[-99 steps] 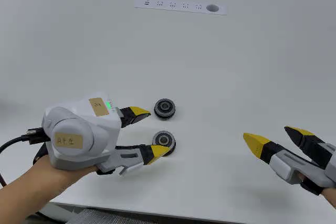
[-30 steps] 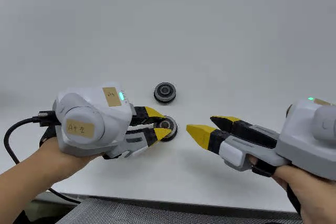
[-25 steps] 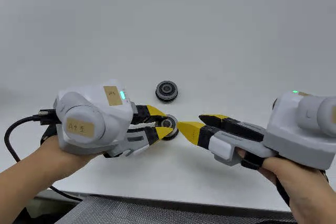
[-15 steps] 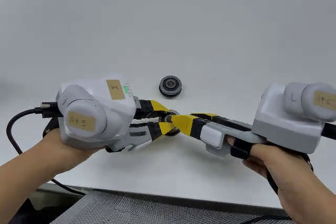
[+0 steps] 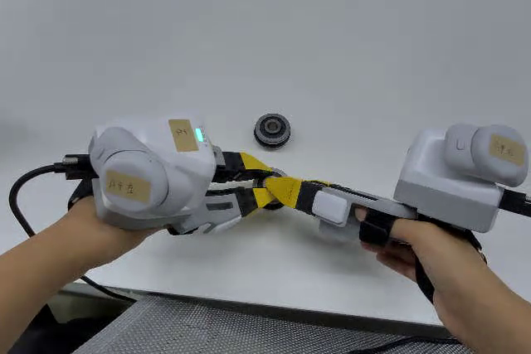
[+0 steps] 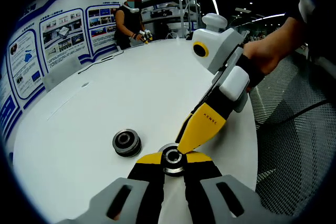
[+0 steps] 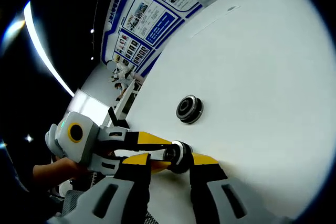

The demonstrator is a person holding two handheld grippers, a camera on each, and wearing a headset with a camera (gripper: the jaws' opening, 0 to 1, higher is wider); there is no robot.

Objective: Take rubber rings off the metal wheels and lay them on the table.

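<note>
Closed in from the right over the last second: right hand-held gripper (image 5: 280, 190), yellow tips now either side of the wheel (image 7: 178, 157); pinching or merely straddling, cannot tell. Same wheel clamped between the jaws of the left hand-held gripper (image 6: 171, 159), low at the tabletop (image 5: 373, 80). Second wheel (image 5: 272, 129) on the tabletop beyond both sets of tips, apart from them. Handwritten paper tags (image 5: 183, 135) on both housings, not legible; small print on one yellow tip, unreadable.

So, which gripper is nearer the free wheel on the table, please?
Left, narrowly: the left gripper sits just short of the free wheel; the right gripper is slightly farther back.
</note>
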